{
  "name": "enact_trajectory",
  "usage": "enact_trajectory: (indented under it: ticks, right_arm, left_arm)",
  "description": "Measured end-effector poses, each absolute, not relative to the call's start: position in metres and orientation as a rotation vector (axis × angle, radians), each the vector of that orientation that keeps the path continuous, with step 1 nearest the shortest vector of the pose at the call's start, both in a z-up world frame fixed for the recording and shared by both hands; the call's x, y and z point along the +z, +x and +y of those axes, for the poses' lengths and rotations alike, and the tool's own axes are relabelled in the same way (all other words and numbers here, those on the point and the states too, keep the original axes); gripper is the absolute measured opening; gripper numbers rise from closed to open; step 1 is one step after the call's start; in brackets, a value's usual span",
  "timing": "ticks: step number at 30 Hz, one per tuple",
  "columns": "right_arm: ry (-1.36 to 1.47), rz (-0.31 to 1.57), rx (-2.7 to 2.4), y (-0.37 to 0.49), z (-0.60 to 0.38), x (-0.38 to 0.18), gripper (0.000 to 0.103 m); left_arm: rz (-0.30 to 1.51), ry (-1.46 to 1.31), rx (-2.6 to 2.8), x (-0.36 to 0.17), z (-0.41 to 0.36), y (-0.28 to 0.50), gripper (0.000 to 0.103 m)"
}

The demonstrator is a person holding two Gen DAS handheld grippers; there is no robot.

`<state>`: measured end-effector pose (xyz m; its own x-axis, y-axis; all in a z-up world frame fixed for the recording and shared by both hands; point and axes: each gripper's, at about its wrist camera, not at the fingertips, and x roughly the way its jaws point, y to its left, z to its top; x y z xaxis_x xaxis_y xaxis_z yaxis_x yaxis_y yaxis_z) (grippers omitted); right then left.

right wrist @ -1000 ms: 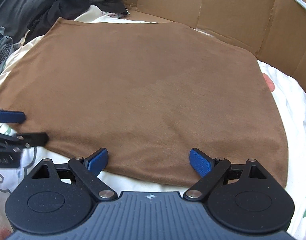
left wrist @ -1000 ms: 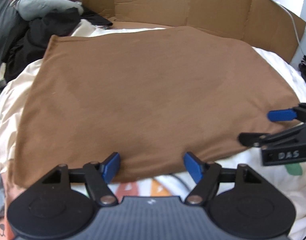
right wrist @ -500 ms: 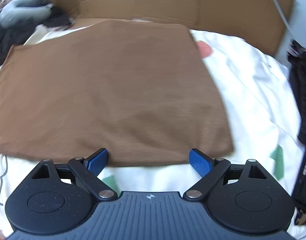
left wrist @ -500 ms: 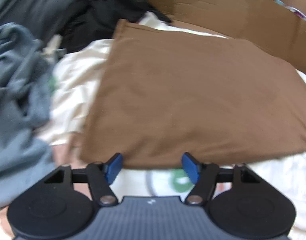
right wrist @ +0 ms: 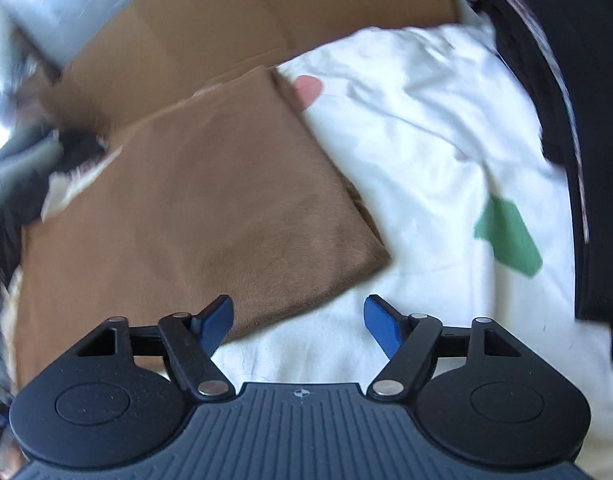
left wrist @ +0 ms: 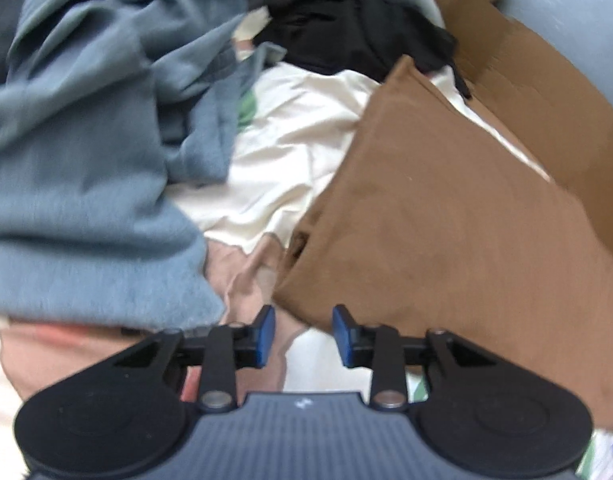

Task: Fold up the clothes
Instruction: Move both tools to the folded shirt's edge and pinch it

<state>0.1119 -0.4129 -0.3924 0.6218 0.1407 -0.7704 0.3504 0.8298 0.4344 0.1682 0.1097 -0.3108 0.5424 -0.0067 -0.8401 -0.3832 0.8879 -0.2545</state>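
Brown garment [left wrist: 446, 216] lies flat as a part-folded rectangle on the white sheet [right wrist: 426, 152], further folds left, I'd judge. Left gripper [left wrist: 303, 334] at its near left corner, right gripper [right wrist: 298, 320] at its near right corner; both apart, gripping nothing, jaws just been closing. Versus a second ago, both have swung out from the near edge to the corners.

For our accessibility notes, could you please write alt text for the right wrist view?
The right gripper, jaws apart and just closing with nothing between them, hangs over the near corner of a folded brown garment lying on a white sheet, with cardboard behind.
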Motion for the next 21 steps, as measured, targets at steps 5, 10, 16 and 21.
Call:
enact_trajectory:
  ticks: [5, 10, 16, 21]
  right_arm:
    - [0.859, 0.846, -0.129, 0.103, -0.440, -0.406, 0.067]
    - [1.122, 0.783, -0.129, 0.094, -0.462, -0.425, 0.051]
    - [1.356, 0.704, -0.119, 0.088, -0.476, -0.445, 0.050]
    - [1.405, 0.667, -0.110, 0.093, -0.481, -0.451, 0.050]
  left_arm:
    - [0.950, -0.621, 0.263, -0.322, 0.130, 0.166, 0.034]
    - [0.929, -0.781, 0.263, -0.333, 0.148, 0.165, 0.043]
    - [0.874, -0.904, 0.228, -0.340, 0.161, 0.163, 0.052]
    - [0.856, -0.996, 0.181, -0.345, 0.171, 0.160, 0.051]
